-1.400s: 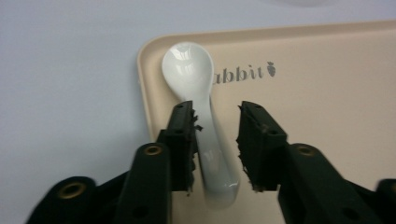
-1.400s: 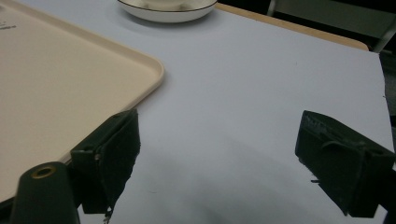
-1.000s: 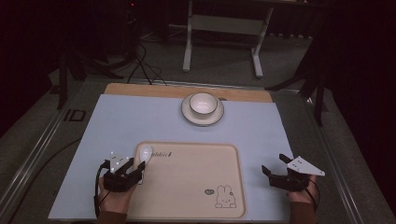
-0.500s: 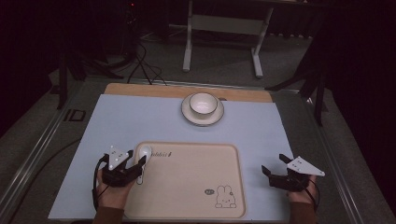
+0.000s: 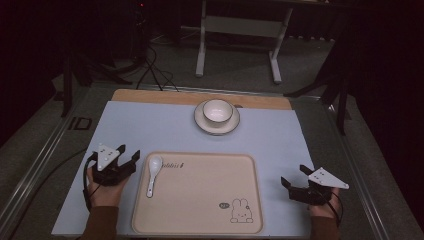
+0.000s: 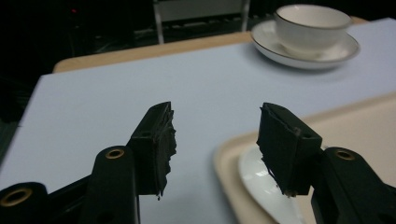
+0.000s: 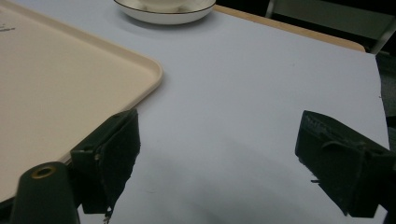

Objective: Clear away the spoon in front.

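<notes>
Left gripper [image 5: 129,159]: fingers released, just opened, nothing between, beside spoon [image 5: 153,172].
Spoon: tray's [image 5: 200,220] left edge.
Right gripper [image 5: 294,179]: fingers released, empty.

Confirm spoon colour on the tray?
White. The spoon lies at the beige tray's left end; clearest in the high view.

In the left gripper view the spoon [image 6: 261,184] is mostly blocked by the right-hand finger and cut off at the bottom edge, so you just get a pale curved bit. The cup [image 6: 312,21] loses its top to the frame. Over in the right gripper view the saucer [image 7: 163,11] is chopped off up top. The print on the tray [image 5: 200,200] is too tiny to read from above.
</notes>
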Motion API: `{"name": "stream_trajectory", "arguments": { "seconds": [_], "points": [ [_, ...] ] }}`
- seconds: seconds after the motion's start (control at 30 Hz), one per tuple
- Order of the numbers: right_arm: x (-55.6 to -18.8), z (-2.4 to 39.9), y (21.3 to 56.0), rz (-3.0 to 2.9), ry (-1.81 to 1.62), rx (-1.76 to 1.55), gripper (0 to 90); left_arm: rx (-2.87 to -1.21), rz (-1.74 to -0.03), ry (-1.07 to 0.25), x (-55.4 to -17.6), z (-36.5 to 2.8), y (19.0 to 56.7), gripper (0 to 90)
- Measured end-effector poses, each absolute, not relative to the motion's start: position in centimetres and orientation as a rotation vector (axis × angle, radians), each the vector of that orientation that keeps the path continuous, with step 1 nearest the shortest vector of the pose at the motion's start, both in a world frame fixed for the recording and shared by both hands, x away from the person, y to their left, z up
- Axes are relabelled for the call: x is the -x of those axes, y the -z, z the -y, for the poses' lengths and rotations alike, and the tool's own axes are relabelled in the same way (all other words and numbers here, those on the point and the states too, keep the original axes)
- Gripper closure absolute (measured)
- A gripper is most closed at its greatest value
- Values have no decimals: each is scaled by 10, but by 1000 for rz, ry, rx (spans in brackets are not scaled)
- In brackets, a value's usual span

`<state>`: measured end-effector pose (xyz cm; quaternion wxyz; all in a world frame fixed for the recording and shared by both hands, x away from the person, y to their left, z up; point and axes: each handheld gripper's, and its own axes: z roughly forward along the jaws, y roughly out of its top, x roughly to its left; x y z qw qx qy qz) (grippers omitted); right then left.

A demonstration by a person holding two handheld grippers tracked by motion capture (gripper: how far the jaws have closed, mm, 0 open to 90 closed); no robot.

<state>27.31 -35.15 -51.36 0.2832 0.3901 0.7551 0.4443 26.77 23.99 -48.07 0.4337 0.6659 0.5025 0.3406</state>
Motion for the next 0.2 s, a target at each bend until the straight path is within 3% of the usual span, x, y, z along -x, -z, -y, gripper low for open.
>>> {"name": "stream_trajectory", "arguments": {
  "seconds": [0.2],
  "points": [
    [-273, 351, 514, -2027, -1187, -1042, 137, -1652, -1285, -846, -278, -258, 484, 452]
  ]
}}
